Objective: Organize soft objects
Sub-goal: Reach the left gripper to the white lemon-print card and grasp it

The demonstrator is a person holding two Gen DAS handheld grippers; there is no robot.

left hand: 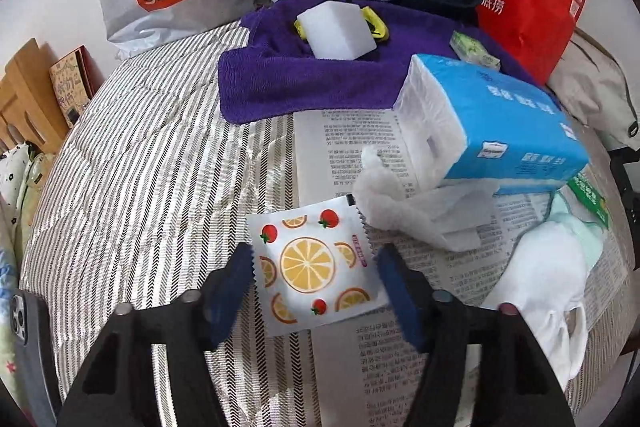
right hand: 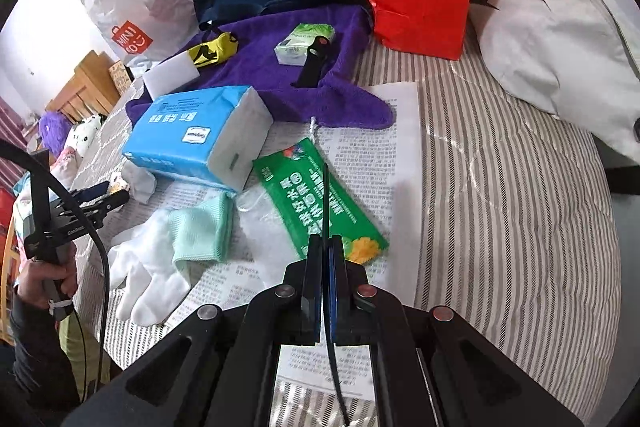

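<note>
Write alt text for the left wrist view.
The left gripper, jaws open, straddles a fruit-print sachet lying on newspaper over a striped quilt. Behind lie a blue tissue pack and a purple towel.

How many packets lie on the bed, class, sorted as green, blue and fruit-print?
Green: 2, the small pack and the long packet
Blue: 1, the tissue pack
Fruit-print: 1, the sachet
Total: 4
</note>
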